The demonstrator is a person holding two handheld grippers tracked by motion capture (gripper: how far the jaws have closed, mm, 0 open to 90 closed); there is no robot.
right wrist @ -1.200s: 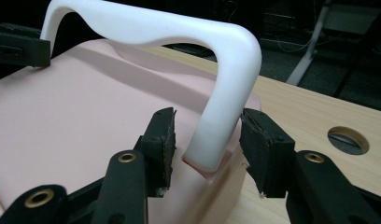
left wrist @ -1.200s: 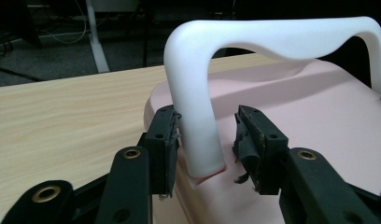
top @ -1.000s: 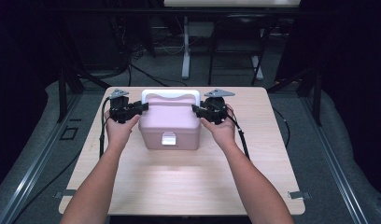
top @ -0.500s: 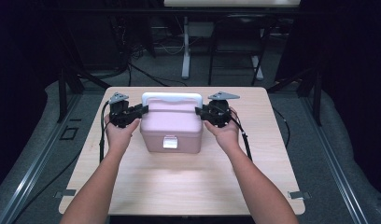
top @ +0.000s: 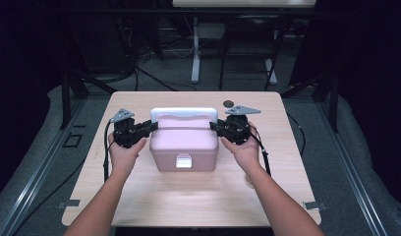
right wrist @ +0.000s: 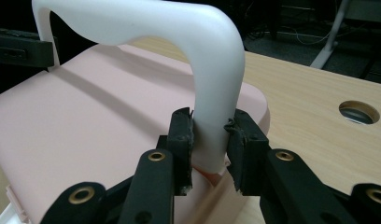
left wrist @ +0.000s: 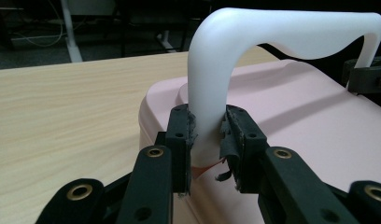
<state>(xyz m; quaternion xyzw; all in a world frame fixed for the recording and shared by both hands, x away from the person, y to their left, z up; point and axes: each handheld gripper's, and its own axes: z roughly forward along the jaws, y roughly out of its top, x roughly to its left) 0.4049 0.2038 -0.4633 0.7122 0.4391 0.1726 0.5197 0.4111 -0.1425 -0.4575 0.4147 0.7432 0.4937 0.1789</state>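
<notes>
The high view looked forward and down from above the person's side of the desk, taking it all in from afar. Each hand-held gripper view sat close, looking along its jaws from opposite ends of the box; all three shared its white handle.

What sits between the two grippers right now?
In the high view, the pink plastic box with its white handle lies between the left gripper and right gripper.

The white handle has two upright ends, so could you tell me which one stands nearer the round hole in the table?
The end clamped by the right gripper: the round hole lies just beyond that end of the white handle.
</notes>
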